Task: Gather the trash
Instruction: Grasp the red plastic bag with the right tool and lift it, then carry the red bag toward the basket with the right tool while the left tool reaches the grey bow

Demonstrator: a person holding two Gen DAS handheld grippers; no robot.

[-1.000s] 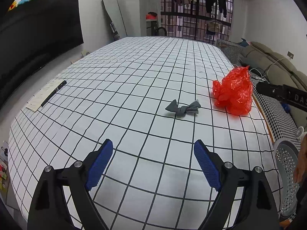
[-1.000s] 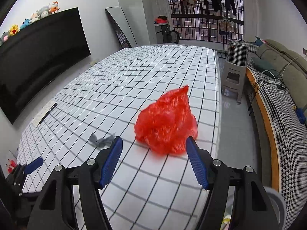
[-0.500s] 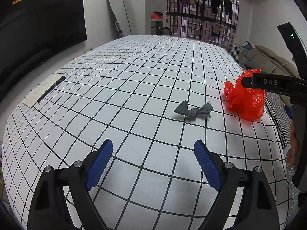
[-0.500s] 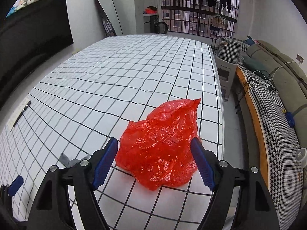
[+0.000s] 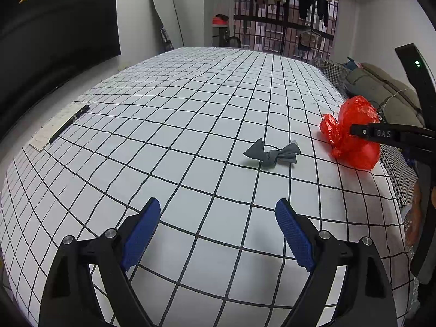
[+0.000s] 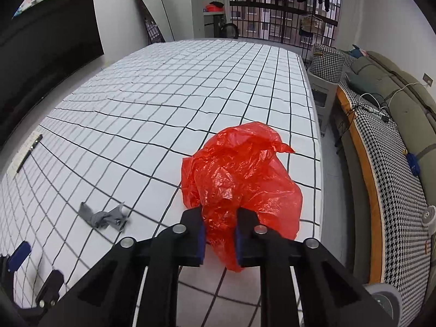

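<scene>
A crumpled red plastic bag (image 6: 242,179) lies near the right edge of a bed with a white, black-gridded sheet (image 6: 190,95). My right gripper (image 6: 219,234) is shut on the near side of the bag. The bag also shows in the left wrist view (image 5: 351,136), with the right gripper's arm across it. A knotted grey cloth scrap (image 5: 272,154) lies on the sheet to the bag's left, and shows in the right wrist view (image 6: 105,216). My left gripper (image 5: 218,231) is open and empty, low over the sheet, short of the scrap.
A black pen on a paper strip (image 5: 60,128) lies at the bed's left edge. A sofa with a houndstooth cover (image 6: 395,147) stands right of the bed across a narrow floor gap. A dark screen (image 5: 54,41) hangs on the left wall. A perforated grey bin rim (image 6: 387,299) sits at bottom right.
My right gripper has moved forward and closed on the red bag, bunching it up. My left gripper has stayed open and moved a little closer to the grey scrap.
</scene>
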